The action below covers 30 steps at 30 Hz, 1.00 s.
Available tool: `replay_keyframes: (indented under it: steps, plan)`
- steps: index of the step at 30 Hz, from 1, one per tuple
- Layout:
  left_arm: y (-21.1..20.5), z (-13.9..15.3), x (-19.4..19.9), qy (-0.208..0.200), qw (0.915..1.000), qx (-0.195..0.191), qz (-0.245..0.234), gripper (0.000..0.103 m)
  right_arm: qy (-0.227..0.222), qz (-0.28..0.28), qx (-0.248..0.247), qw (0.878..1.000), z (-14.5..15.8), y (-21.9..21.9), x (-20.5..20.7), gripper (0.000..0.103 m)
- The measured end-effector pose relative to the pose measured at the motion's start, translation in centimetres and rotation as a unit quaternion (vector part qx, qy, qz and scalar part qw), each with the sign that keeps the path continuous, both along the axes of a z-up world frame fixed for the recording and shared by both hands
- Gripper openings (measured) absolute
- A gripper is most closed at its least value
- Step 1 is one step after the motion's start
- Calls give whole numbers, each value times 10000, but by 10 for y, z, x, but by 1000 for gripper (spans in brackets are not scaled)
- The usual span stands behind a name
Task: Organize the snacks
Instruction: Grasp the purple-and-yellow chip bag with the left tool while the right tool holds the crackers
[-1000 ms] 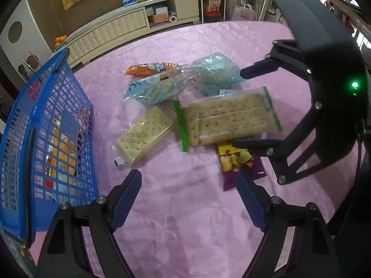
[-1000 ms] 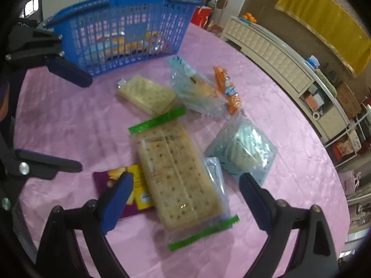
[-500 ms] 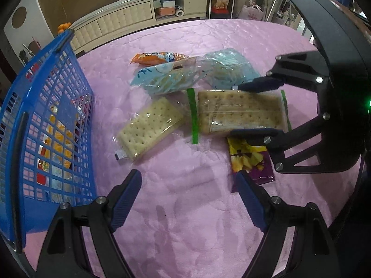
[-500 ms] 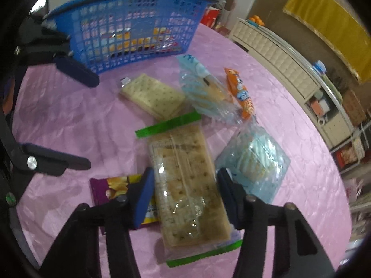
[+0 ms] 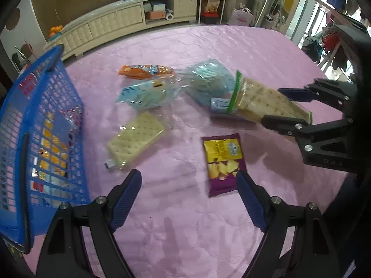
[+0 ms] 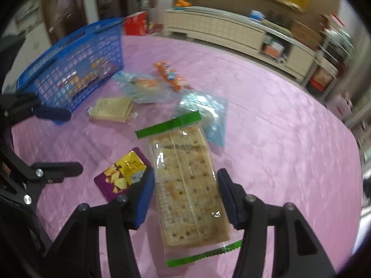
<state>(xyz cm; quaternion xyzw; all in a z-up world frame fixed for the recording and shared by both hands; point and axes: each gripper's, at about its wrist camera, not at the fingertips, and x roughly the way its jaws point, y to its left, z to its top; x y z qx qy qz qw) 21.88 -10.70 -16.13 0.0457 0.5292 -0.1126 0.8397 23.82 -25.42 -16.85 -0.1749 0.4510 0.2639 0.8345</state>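
Lifted clear of the pink tablecloth (image 5: pixel 231 46) since a second ago, the large cracker pack (image 6: pixel 187 185) is now tilted. From left: the blue basket (image 5: pixel 34 120) is seen, the left gripper (image 5: pixel 189 193) is held spread and empty, and the pack is pinched by the right gripper (image 6: pixel 185 194), whose jaws have just been closing.

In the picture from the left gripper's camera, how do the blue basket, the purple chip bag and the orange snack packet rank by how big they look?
1. Blue basket, by far the largest, though it sits nearest the camera.
2. Purple chip bag.
3. Orange snack packet, which looks smallest; it lies farther away, so its true size against the chip bag is unsure.
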Motion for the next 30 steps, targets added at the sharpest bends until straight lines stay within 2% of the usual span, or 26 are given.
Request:
replay_keyframes:
  steps: [6,10,18,24,27,30]
  plan:
    - [-14,-11,6,242,9996,-108,-40,82,209,-683,415,9966,5,-18,-4,59]
    - [-27,-26,10,478,9988,-83,-118,82,213,-749,359,9963,-2,-22,-10,59]
    - [-48,-50,22,572,9981,166,-127,82,350,-799,397,9954,-14,-35,-14,59]
    - [-59,-58,35,684,9975,152,-45,81,254,-849,366,9954,-12,-38,-11,59]
    - [-64,-58,37,651,9975,281,-54,74,172,-896,357,9952,-9,-41,-12,59]
    - [-73,-55,35,621,9976,284,-62,59,12,-980,334,9946,-4,-48,-13,59]
